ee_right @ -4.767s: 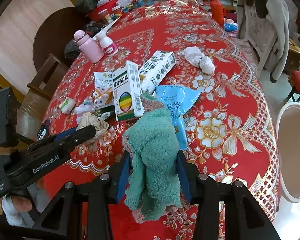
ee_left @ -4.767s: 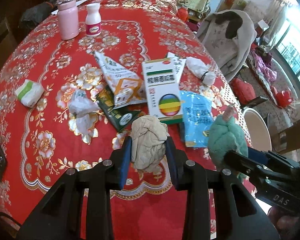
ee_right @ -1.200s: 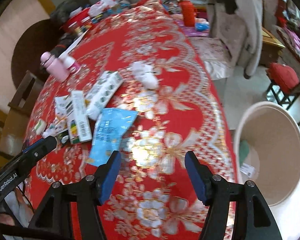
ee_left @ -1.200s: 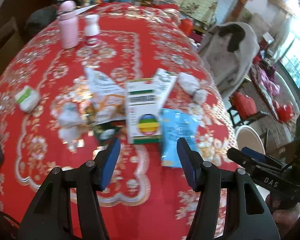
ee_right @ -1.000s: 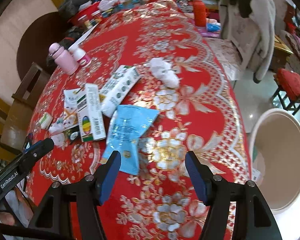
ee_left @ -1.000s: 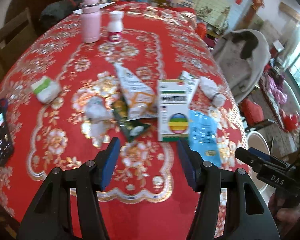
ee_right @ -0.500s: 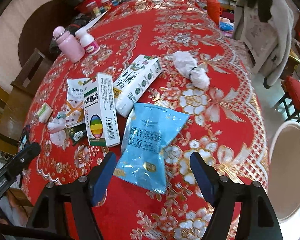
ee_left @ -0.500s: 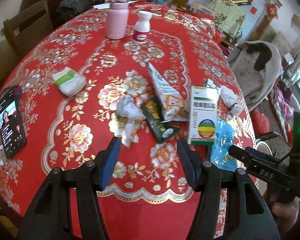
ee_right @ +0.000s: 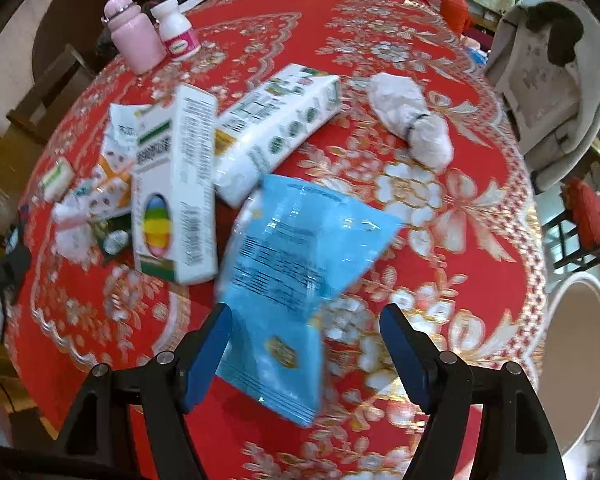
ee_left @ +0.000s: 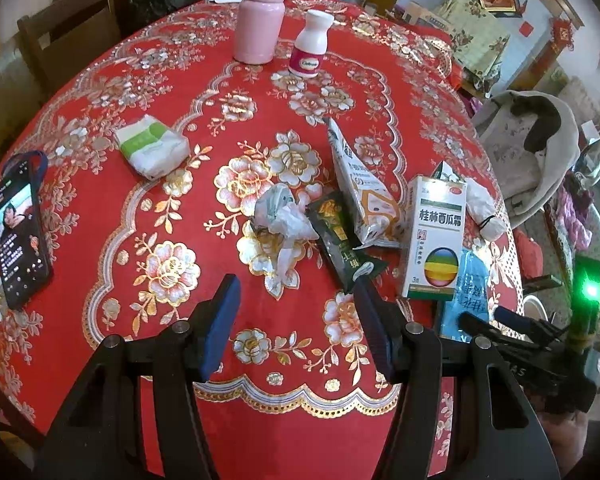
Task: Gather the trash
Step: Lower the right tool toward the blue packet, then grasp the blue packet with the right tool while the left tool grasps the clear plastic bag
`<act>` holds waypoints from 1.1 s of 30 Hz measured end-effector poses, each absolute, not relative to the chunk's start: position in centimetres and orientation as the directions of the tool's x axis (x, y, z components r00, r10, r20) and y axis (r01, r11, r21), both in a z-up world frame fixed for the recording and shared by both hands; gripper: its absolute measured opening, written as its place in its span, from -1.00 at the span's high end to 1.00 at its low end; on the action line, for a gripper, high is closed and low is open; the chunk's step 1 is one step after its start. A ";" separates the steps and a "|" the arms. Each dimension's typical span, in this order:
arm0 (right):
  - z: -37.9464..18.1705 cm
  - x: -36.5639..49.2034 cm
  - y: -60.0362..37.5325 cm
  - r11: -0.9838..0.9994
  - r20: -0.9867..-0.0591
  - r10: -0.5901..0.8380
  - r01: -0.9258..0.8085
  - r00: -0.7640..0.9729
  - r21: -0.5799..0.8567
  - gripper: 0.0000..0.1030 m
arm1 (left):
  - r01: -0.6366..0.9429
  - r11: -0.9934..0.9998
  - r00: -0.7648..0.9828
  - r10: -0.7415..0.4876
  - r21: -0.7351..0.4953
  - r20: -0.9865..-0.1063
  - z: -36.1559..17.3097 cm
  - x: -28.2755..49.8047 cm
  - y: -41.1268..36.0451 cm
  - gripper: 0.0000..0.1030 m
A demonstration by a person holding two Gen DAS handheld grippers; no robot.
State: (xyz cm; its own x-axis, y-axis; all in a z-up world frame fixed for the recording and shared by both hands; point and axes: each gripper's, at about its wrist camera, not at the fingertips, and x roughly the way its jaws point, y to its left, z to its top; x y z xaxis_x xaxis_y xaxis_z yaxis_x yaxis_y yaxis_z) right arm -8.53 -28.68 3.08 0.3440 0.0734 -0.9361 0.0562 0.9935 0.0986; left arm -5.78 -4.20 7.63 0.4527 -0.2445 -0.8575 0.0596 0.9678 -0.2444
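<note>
In the left wrist view, the left gripper point(ee_left: 296, 316) is at the bottom centre of the frame with its blue-padded fingers spread wide apart and holding nothing, above the red flowered tablecloth point(ee_left: 148, 208). Just beyond the fingertips, in the middle of the frame, lies a crumpled white wrapper point(ee_left: 284, 216), and a dark green packet point(ee_left: 340, 240) touches it on its right. Further right are a torn white and orange pouch point(ee_left: 364, 192), a white medicine box point(ee_left: 436, 236) with a rainbow circle, and a blue packet point(ee_left: 466, 292) partly under that box. At the upper centre stand a pink bottle point(ee_left: 260, 16) and a small white bottle point(ee_left: 310, 46), near each other. A small green and white pack point(ee_left: 152, 146) lies at the left of centre, and a phone point(ee_left: 18, 232) lies at the left edge. In the right wrist view, the right gripper point(ee_right: 306, 338) is at the bottom centre, its fingers also wide apart and empty. The blue packet point(ee_right: 300, 264) lies in the middle of the frame, with its near end between the two fingers; the picture is blurred here, so I cannot tell if a finger touches it. To its left is the medicine box point(ee_right: 176, 184), and a long white carton point(ee_right: 276, 124) is above. A tied white bundle point(ee_right: 412, 120) lies at the upper right, and a beige bin point(ee_right: 576, 356) stands on the floor at the right edge.
</note>
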 end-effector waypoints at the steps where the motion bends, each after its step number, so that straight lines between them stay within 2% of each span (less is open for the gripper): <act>1: 3.1 -8.8 -29.1 0.995 -0.935 0.056 0.064 0.351 0.083 -0.44 | 0.058 0.968 0.451 -0.244 -0.245 -0.858 7.5 -5.7 -4.2 -0.12; 3: 3.2 -9.5 -30.7 0.993 -0.934 0.011 0.103 0.356 0.051 -0.44 | 0.055 0.967 0.444 -0.246 -0.248 -0.861 7.2 -5.4 -4.2 -0.12; 7: 3.5 -9.8 -33.1 0.980 -0.934 0.040 0.166 0.354 0.105 -0.44 | 0.040 0.963 0.425 -0.257 -0.265 -0.868 6.6 -4.8 -4.1 -0.12; 11: 4.7 -9.8 -32.6 0.978 -0.914 0.096 0.135 0.394 0.161 -0.44 | 0.041 0.963 0.428 -0.258 -0.266 -0.866 6.8 -4.5 -4.2 -0.12; 12: 5.0 -9.6 -32.2 0.980 -0.911 0.104 0.116 0.399 0.162 -0.50 | 0.043 0.963 0.429 -0.259 -0.266 -0.865 6.8 -4.5 -4.3 -0.12; 17: 4.7 -8.6 -29.6 0.994 -0.919 0.076 0.046 0.388 0.102 -0.53 | 0.045 0.960 0.429 -0.268 -0.276 -0.863 6.9 -4.1 -4.0 -0.12; 33: 3.3 -7.2 -30.4 0.990 -0.935 0.092 0.067 0.343 0.122 -0.53 | -0.029 0.964 0.413 -0.230 -0.265 -0.881 3.9 0.9 -3.8 -0.10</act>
